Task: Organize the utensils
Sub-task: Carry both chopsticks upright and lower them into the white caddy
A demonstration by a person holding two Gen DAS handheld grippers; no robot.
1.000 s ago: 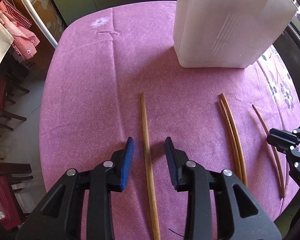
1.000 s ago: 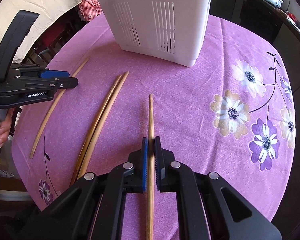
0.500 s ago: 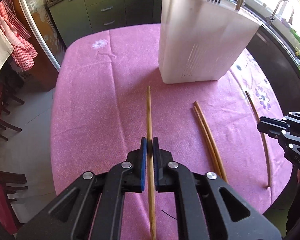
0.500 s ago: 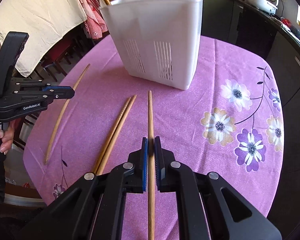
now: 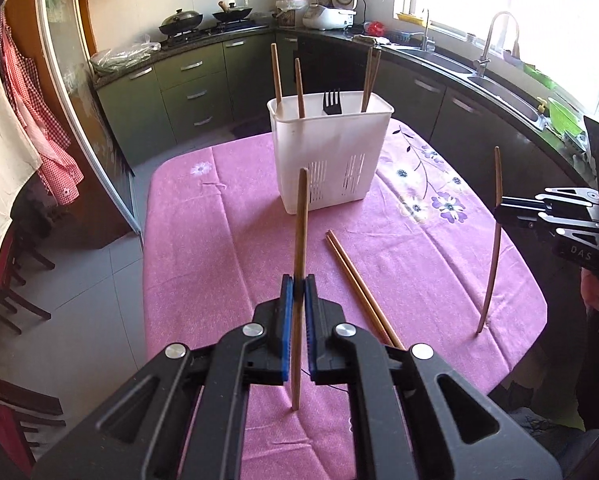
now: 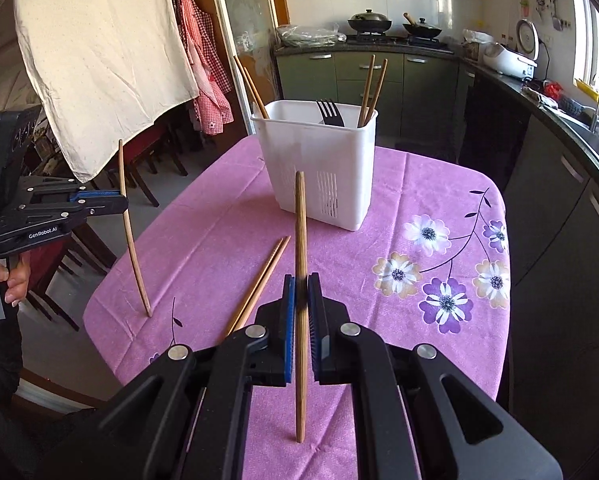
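Right now both of my grippers are pinched shut, each on one wooden chopstick. My left gripper (image 5: 298, 286) clamps its chopstick (image 5: 301, 216) between the blue pads a little below the middle, so the stick stands nearly upright in the left wrist view, its top end reaching up in front of the white utensil basket (image 5: 331, 156). My right gripper (image 6: 301, 286) does the same with its own chopstick (image 6: 300, 224), which rises straight toward twelve o'clock in the right wrist view.

Each gripper shows in the other's camera. From the left wrist, my right gripper sits at three o'clock with its stick hanging down past the jaws above the table's edge. From the right wrist, my left gripper sits at nine o'clock, my left hand (image 6: 3, 280) wrapped round its handle.

Two more chopsticks (image 5: 357, 280) lie side by side, touching, on the pink tablecloth (image 5: 203, 264), between my two grippers and nearer to me than the basket. From the right wrist that pair points toward one o'clock.

The basket stands on the cloth at twelve o'clock in both views. Inside it a black fork (image 6: 328, 112) stands tines up near the middle, with chopsticks leaning at each end.
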